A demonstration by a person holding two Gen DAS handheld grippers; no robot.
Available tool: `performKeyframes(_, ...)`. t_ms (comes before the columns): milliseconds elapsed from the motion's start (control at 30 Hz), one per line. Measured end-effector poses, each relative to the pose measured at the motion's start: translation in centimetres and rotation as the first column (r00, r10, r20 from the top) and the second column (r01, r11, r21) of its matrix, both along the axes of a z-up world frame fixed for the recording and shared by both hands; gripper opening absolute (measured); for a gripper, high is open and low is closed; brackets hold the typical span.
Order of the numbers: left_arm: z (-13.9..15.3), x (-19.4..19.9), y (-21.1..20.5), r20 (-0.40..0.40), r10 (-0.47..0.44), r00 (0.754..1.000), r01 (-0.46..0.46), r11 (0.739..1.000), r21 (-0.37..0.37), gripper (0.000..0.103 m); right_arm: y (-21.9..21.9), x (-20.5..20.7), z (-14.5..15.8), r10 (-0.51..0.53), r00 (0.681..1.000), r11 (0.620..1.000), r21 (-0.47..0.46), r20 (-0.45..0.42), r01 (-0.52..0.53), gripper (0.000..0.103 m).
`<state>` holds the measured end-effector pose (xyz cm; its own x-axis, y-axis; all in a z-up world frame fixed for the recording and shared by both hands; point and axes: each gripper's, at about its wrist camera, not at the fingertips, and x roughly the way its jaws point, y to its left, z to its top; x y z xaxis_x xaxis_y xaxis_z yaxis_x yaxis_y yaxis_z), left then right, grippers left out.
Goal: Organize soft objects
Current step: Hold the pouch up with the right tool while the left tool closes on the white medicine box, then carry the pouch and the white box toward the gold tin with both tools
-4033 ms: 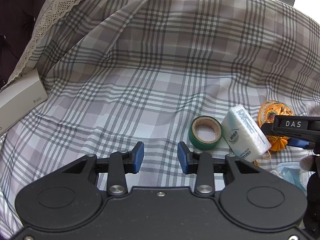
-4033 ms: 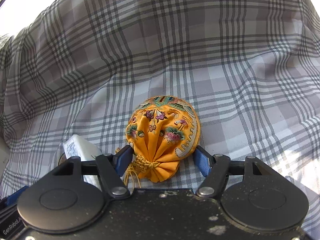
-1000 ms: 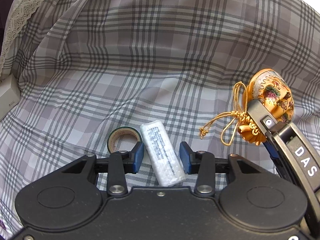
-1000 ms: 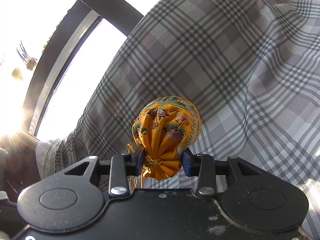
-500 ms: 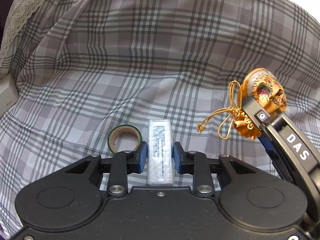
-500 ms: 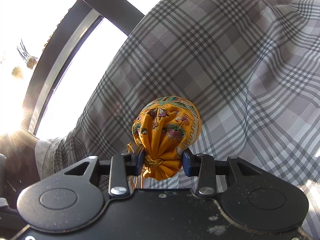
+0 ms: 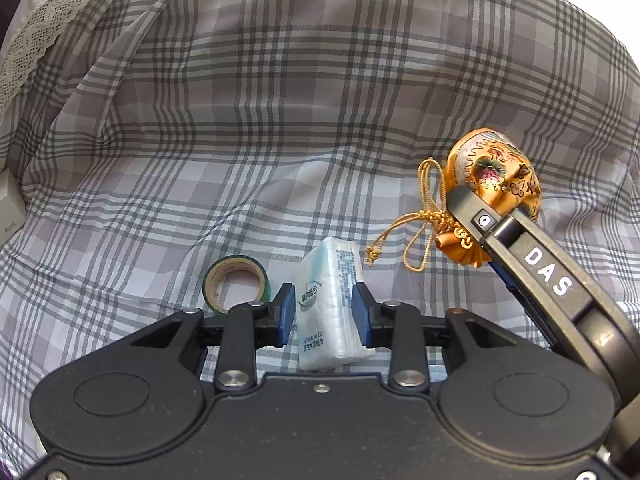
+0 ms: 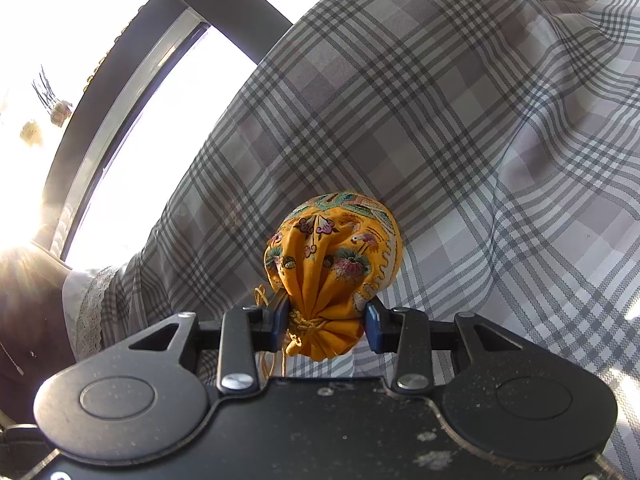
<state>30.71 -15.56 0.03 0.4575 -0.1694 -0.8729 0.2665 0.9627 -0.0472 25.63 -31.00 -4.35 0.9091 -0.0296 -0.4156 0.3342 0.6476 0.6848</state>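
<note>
My left gripper [image 7: 325, 316] is shut on a white tissue pack [image 7: 330, 300] and holds it slightly above the plaid sheet [image 7: 280, 120]. My right gripper [image 8: 326, 320] is shut on the gathered neck of an orange embroidered drawstring pouch [image 8: 334, 256], held in the air. In the left wrist view the pouch [image 7: 494, 176] and its gold cord [image 7: 416, 236] hang at the right, clamped by the right gripper's black finger [image 7: 472, 208].
A roll of green tape [image 7: 236, 282] lies on the sheet just left of my left gripper. A white box [image 7: 10, 204] sits at the far left edge. A lace-trimmed cloth [image 7: 52, 20] and a dark window frame [image 8: 132, 64] border the bed.
My left gripper closed on the tissue pack and lifted it, tilting it a little. The right gripper keeps holding the pouch in the air and has shifted slightly.
</note>
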Motion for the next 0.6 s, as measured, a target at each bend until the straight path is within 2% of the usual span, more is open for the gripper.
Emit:
performKeyframes(333,0.2,-0.2,0.2,0.006,0.005,1.0,-0.005,1.0,0.013,0.035,-0.1,-0.1,0.0,0.001,1.0,1.0,0.004,0.005,-0.001,0.037)
performKeyframes(500,0.3,-0.2,0.9,0.039,0.034,0.999,-0.037,0.997,0.068,0.035,-0.1,-0.1,0.0,0.003,1.0,1.0,0.003,0.004,-0.003,0.037)
performKeyframes(600,0.4,0.1,1.9,0.016,0.042,0.999,-0.043,0.998,0.04,0.035,-0.1,-0.1,0.0,0.004,1.0,1.0,0.003,0.003,-0.004,0.037)
